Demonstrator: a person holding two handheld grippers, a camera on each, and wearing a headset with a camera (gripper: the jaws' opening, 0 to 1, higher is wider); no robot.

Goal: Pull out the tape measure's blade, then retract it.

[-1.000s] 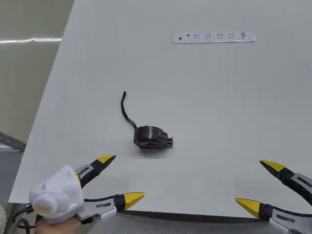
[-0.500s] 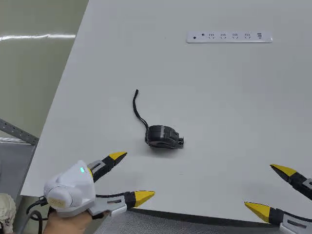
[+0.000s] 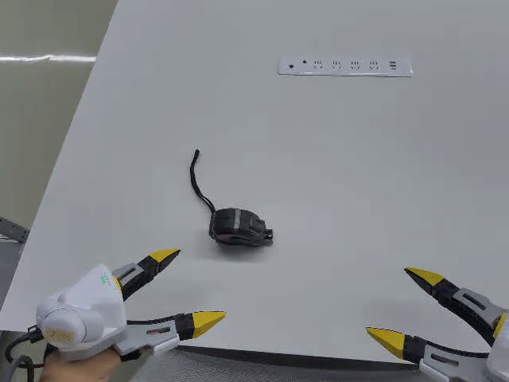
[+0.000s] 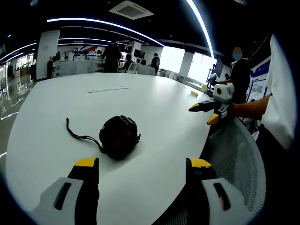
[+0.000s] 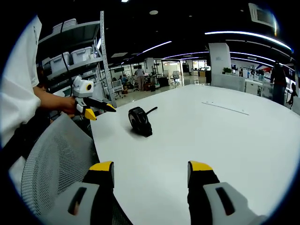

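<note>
**Two grippers wide open at the near edge, tape measure lying free ahead of them**

Two grippers hover at the near edge of the white table (image 3: pixel 358 183) in the head view. The left gripper (image 3: pixel 189 286) is at about 7 o'clock and the right gripper (image 3: pixel 404 307) at about 5 o'clock. Each has its yellow-tipped fingers spread well apart, with nothing between them. A grey mesh chair back (image 4: pixel 234 154) sits just below the table edge, under the hands.

Farther in, just left of the middle of the head view, the black tape measure (image 3: pixel 237 227) rests on the table, well apart from both grippers. It lies toward 1 o'clock from the left gripper and toward 10 o'clock from the right. A small tab shows at the 3 o'clock end of the case. Its black wrist strap (image 3: pixel 199 179) trails off across the table toward 11 o'clock.

Farthest away, toward 1 o'clock from the tape measure, a white power strip (image 3: pixel 344 65) lies flat, with its long side running across the table.
</note>
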